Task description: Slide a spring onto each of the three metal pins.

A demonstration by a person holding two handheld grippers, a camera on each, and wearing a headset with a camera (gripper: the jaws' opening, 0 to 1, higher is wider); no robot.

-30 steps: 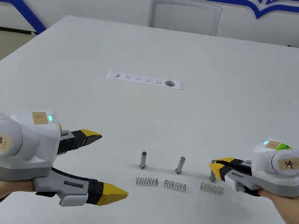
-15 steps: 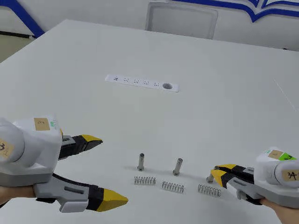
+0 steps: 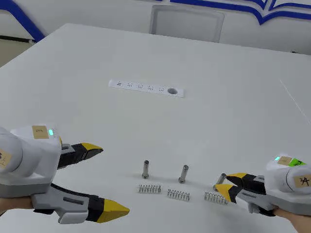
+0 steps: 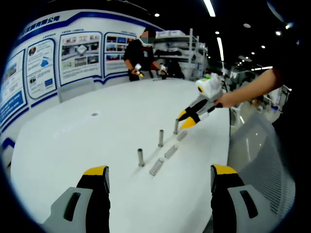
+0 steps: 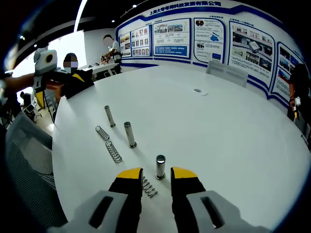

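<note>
Three short metal pins stand upright in a row on the white table: left pin [image 3: 145,169], middle pin [image 3: 183,173], right pin [image 3: 221,179]. A spring lies in front of each: left spring [image 3: 149,189], middle spring [image 3: 178,195], right spring [image 3: 214,198]. My right gripper [image 3: 228,183] is open at the right pin. In the right gripper view the right pin [image 5: 160,166] stands just ahead of the gap between the gripper's [image 5: 157,174] yellow tips, with the right spring [image 5: 148,187] by the left tip. My left gripper [image 3: 104,179] is wide open, well left of the row.
A white power strip [image 3: 146,89] lies mid-table beyond the pins. A grey chair [image 3: 187,22] stands at the far edge. In the left gripper view a person [image 4: 143,56] stands behind the table, and the table's near edge [image 4: 228,145] runs close to the pins.
The head camera has tilted a little. My right gripper has sunk slightly beside the right pin. The left gripper stays wide open in about the same place.
</note>
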